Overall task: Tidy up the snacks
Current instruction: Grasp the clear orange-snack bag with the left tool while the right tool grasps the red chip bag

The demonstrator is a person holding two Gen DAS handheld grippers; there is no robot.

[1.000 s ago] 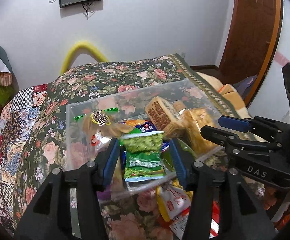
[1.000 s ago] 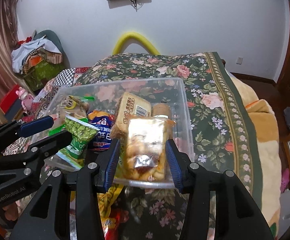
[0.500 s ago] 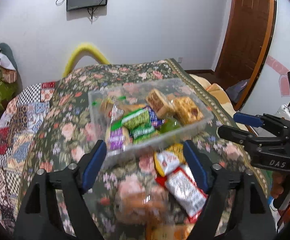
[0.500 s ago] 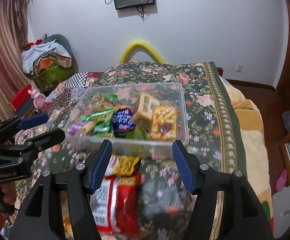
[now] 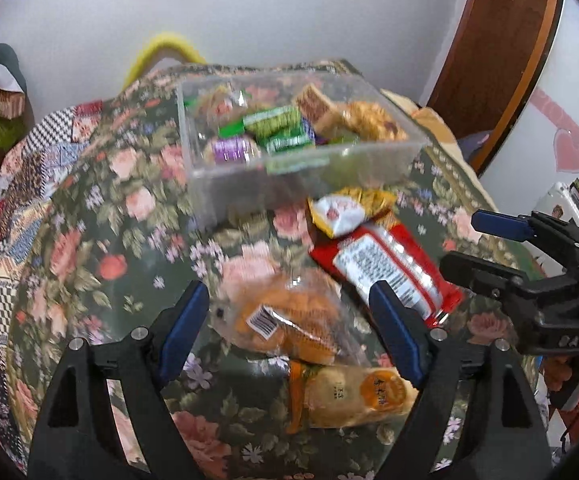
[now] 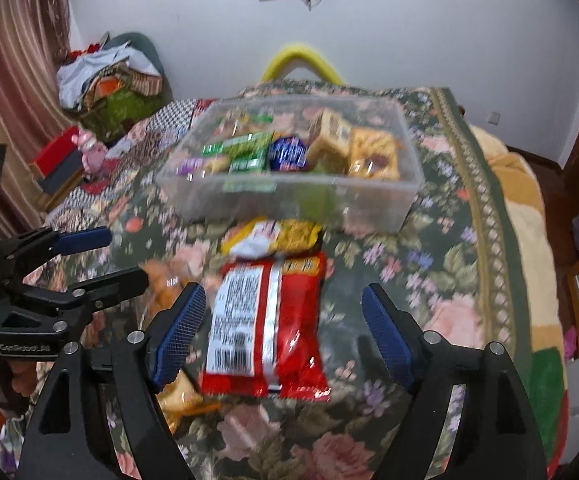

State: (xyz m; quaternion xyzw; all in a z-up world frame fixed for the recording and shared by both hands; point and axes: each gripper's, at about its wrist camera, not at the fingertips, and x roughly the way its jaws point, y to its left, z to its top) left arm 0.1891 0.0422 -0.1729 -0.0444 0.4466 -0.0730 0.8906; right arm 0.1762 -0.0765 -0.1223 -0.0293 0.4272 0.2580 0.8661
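Observation:
A clear plastic bin holding several snack packs stands on the floral bedspread. In front of it lie a yellow-and-white pack, a red pack, a clear bag of orange snacks and a yellow bread pack. My left gripper is open and empty, its fingers either side of the orange bag. My right gripper is open and empty, its fingers either side of the red pack.
The bedspread's right edge drops to an orange-and-cream blanket. A pile of clothes sits at the back left. A yellow curved bar stands behind the bed, and a wooden door at the right.
Both grippers let their packs go into the bin, opened wide and pulled back toward me. They now hover low over the loose packs in front of the bin.

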